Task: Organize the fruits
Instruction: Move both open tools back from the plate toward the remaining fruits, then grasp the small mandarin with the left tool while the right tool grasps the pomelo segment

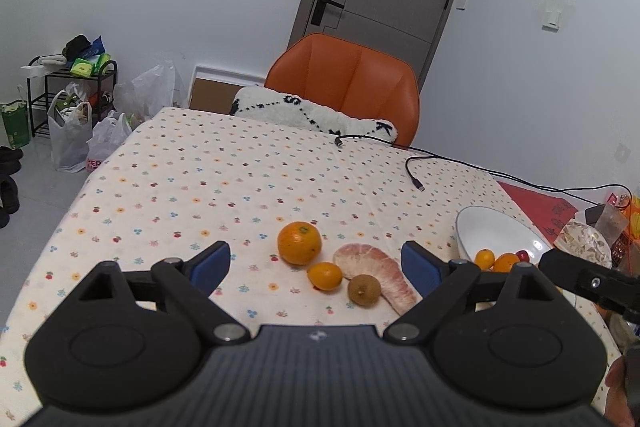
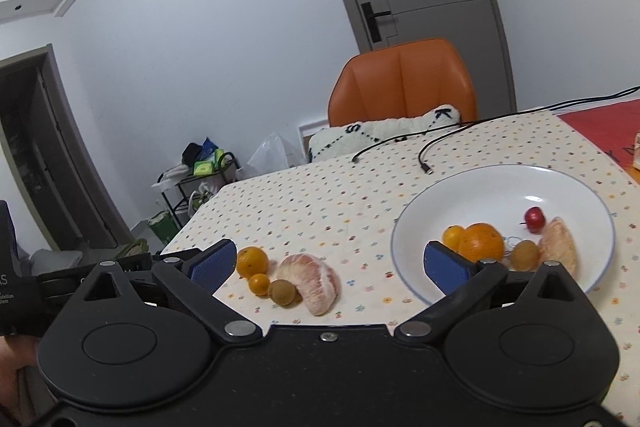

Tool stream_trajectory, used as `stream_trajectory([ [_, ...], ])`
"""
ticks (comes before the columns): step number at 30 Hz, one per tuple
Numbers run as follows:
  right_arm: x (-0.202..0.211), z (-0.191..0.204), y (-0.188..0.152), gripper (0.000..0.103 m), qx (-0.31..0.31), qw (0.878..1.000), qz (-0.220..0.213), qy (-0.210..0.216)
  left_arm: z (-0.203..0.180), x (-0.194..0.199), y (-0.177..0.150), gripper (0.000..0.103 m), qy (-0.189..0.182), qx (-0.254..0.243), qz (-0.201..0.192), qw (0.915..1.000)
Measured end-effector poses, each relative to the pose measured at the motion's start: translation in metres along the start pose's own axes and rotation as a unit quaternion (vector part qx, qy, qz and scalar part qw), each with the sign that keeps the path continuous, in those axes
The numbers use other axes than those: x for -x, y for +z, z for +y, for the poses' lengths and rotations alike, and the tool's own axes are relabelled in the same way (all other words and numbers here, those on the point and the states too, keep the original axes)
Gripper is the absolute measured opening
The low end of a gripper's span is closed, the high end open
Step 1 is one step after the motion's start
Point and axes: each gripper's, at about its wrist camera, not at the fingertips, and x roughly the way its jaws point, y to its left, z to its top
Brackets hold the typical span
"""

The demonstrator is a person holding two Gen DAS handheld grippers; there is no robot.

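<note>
Table with white flower-dotted tablecloth (image 1: 224,171), orange leather chair (image 1: 348,83) behind it. White round ceramic plate (image 2: 560,183) on the cloth holds an orange, a kumquat, a brown longan, a peeled pomelo piece and a small red fruit. Beside the plate, loose on the cloth: pink peeled pomelo segment (image 2: 310,279), round orange mandarin (image 1: 299,242), small orange kumquat (image 1: 325,275), brown longan (image 1: 363,290), clustered together. Left gripper (image 1: 316,261) jaws wide apart, empty, above the cluster. Right gripper (image 2: 328,261) also spread wide, empty.
</note>
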Motion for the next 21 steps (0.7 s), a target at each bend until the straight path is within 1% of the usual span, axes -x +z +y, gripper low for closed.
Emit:
stream_trajectory([
  [6,-0.012,0.009,-0.002,0.101,0.011,1.000,0.012,0.009,0.008,-0.006,-0.002,0.091,0.004,0.010,0.005,0.9999],
  [8,-0.016,0.012,-0.003,0.099,0.019,1.000,0.011,0.009,0.010,-0.009,-0.003,0.091,0.005,0.011,0.006,0.9999],
  [11,-0.023,0.014,-0.004,0.088,0.026,0.999,0.017,0.008,0.012,-0.013,-0.004,0.089,0.006,0.015,0.009,0.9998],
  [13,-0.029,0.014,-0.006,0.078,0.028,0.999,0.025,0.009,0.014,-0.016,-0.004,0.088,0.006,0.018,0.012,0.9998],
  [16,-0.038,0.013,-0.009,0.073,0.028,0.999,0.035,0.011,0.015,-0.021,-0.006,0.084,0.009,0.019,0.014,0.9997],
  [17,-0.041,0.013,-0.010,0.072,0.028,0.999,0.038,0.011,0.015,-0.023,-0.006,0.082,0.010,0.020,0.016,0.9996],
  [19,-0.046,0.013,-0.011,0.066,0.029,0.999,0.044,0.012,0.016,-0.028,-0.006,0.077,0.010,0.021,0.021,0.9995],
  [21,-0.050,0.011,-0.012,0.062,0.028,0.998,0.050,0.014,0.015,-0.032,-0.007,0.070,0.009,0.023,0.027,0.9993],
])
